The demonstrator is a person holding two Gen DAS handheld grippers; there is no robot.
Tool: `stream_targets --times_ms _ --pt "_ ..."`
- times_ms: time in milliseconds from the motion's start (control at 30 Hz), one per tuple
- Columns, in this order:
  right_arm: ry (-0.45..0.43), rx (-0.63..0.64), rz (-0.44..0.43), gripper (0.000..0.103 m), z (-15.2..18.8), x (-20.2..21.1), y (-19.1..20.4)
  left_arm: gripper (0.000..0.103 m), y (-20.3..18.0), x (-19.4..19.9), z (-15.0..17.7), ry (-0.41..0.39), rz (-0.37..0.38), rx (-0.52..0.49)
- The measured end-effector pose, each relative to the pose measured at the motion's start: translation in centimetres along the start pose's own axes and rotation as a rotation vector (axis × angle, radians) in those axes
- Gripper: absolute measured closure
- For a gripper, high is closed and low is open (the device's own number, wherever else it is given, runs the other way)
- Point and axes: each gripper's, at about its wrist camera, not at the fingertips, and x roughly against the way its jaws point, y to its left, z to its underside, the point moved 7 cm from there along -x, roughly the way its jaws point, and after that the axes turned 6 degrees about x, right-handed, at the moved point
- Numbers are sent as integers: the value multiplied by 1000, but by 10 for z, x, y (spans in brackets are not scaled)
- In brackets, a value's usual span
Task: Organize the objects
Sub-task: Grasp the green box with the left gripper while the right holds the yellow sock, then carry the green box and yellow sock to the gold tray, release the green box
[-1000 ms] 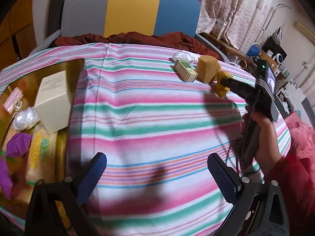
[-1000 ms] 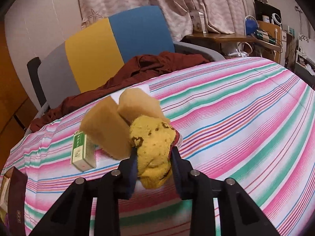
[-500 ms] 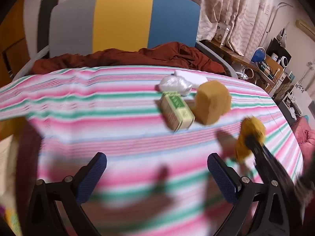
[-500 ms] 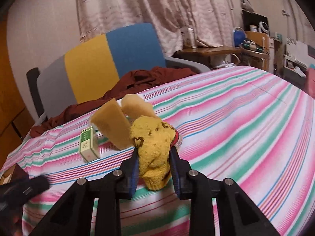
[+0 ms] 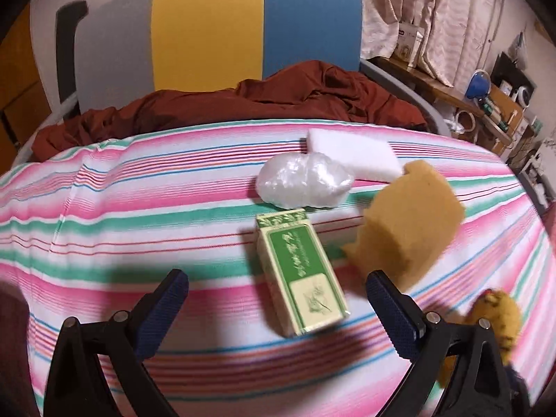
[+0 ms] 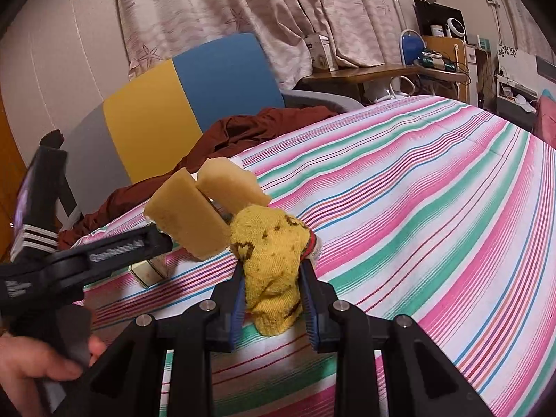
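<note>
The right gripper (image 6: 272,299) gripped a yellow sock (image 6: 271,264) above the striped bed (image 6: 434,208). The left gripper (image 5: 276,304), fingers open, hung over the green box (image 5: 300,271) near the bed's far edge; next, likely closing on it squarely.

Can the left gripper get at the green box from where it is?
Probably yes: the left gripper is open, and the green box lies between its fingers with nothing on top. The sponge crowds the box's right side.

a lived-in home room, probably a bedroom: patterned curtains (image 6: 222,10), a cluttered wooden desk (image 6: 365,73), a small fan (image 6: 456,29), a striped cloth (image 6: 434,187), rumpled maroon fabric (image 5: 264,100) by a tricolour chair (image 5: 208,31).
</note>
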Motion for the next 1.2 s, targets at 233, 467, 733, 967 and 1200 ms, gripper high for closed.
stream_targets --times_ms 233,467,733,967,1200 --pt "-2 6 -3 75 1 0 2 50 17 -9 -1 -35 -32 -5" --pt "-6 10 2 75 1 1 4 71 34 9 8 -65 38 32" --pt "-5 1 -7 75 1 1 2 71 51 49 35 -143 73 48" --pt "-106 87 -8 75 -3 26 22 71 55 103 58 -299 91 -5" --pt "-127 143 -36 75 9 51 50 71 76 139 83 -347 104 4"
